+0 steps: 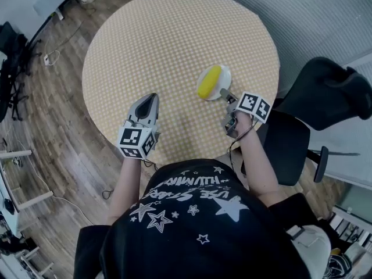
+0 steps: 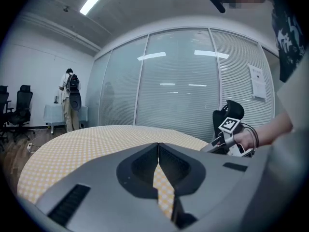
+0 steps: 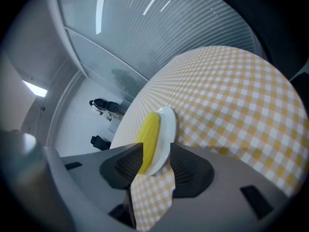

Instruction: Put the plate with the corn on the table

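Note:
A small white plate (image 1: 222,76) with a yellow corn cob (image 1: 208,82) lies flat on the round table with the yellow-checked cloth (image 1: 168,45), toward its right near side. My right gripper (image 1: 225,94) reaches in from the near right. In the right gripper view the plate (image 3: 166,129) and corn (image 3: 147,134) show tilted, and the plate's near rim sits in the gap of my right gripper (image 3: 157,157). Its jaws stand apart and open, not pressing the rim. My left gripper (image 1: 152,99) hovers over the table's near edge, shut and empty, its tips meeting (image 2: 158,145).
A black office chair (image 1: 325,92) stands close to the table's right side, behind my right hand. Cables and furniture legs lie on the wooden floor (image 1: 52,127) at left. A glass wall with blinds (image 2: 193,81) and a distant person with a backpack (image 2: 70,98) stand beyond the table.

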The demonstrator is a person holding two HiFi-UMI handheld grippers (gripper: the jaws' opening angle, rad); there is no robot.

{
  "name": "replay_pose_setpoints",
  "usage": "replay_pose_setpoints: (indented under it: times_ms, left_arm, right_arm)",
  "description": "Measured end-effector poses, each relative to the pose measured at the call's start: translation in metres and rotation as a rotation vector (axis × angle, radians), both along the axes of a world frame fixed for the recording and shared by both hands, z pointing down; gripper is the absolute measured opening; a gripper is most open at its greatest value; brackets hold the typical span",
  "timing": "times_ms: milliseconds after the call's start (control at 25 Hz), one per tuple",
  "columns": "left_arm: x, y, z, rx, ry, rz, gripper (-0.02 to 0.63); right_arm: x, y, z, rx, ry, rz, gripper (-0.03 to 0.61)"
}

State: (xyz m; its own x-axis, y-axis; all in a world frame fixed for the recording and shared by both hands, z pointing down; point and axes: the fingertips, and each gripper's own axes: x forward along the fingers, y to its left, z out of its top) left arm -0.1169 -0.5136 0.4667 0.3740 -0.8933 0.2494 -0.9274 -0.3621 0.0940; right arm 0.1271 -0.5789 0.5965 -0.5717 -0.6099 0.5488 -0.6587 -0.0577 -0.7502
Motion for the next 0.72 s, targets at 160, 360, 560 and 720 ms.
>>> replay_pose_setpoints:
  times_ms: [160, 360, 560, 720]
  left_arm:
    - [-0.002, 0.019, -0.010, 0.022, 0.008, 0.024, 0.008]
    - [-0.019, 0.051, -0.015, 0.037, 0.024, 0.034, 0.008]
    - [-0.029, 0.084, -0.022, 0.055, 0.030, 0.057, 0.008]
    - [-0.036, 0.110, -0.025, 0.067, 0.029, 0.090, 0.008]
  right_arm:
    - [-0.002, 0.016, -0.029, 0.109, -0.008, 0.015, 0.163]
    - [-0.022, 0.049, -0.053, 0.186, -0.006, 0.004, 0.163]
    - [-0.034, 0.083, -0.078, 0.300, 0.009, -0.002, 0.161]
    - [-0.043, 0.110, -0.089, 0.349, 0.019, 0.016, 0.161]
